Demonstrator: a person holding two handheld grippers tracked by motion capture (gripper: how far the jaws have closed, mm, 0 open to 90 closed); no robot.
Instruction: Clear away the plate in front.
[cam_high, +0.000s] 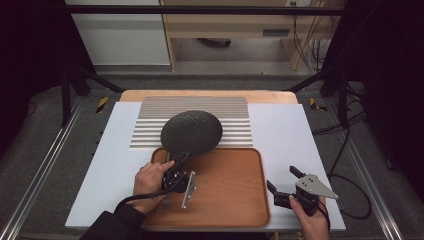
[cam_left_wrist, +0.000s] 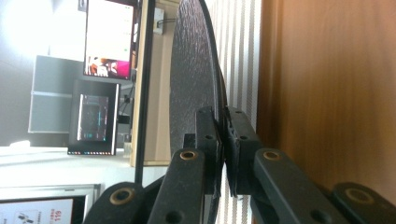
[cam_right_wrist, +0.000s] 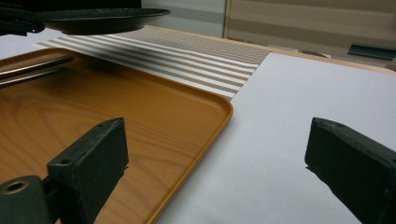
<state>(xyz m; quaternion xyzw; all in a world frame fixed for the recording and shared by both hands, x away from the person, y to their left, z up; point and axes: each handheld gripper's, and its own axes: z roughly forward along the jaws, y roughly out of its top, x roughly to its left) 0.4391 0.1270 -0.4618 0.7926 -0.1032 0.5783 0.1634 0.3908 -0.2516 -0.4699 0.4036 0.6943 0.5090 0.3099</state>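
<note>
Forearms enter at the near edge of the table, each hand carrying a gripper. The right gripper (cam_high: 283, 181) rests at the near right, over the white mat (cam_high: 280, 130) just beside the right rim of the wooden tray (cam_high: 230, 200); in the right gripper view its two jaws stand wide apart with nothing between them, one over the tray's edge, the other over the mat. The left gripper (cam_high: 179, 161) sits above the left part of the tray, and its jaws are clamped on the near rim of the black plate (cam_high: 192, 132). In the left gripper view the pads (cam_left_wrist: 206, 128) press on either side of the thin dark rim (cam_left_wrist: 215, 93), with the plate seen edge-on. From the right gripper view the plate (cam_right_wrist: 100, 19) hangs clear of the surface, casting a shadow on the striped mat (cam_high: 235, 107) beneath it. From above, the plate overlaps the tray's far-left edge and covers the middle of the striped mat. Beyond the striped mat the bare wood of the table's far edge (cam_high: 210, 93) shows.
</note>
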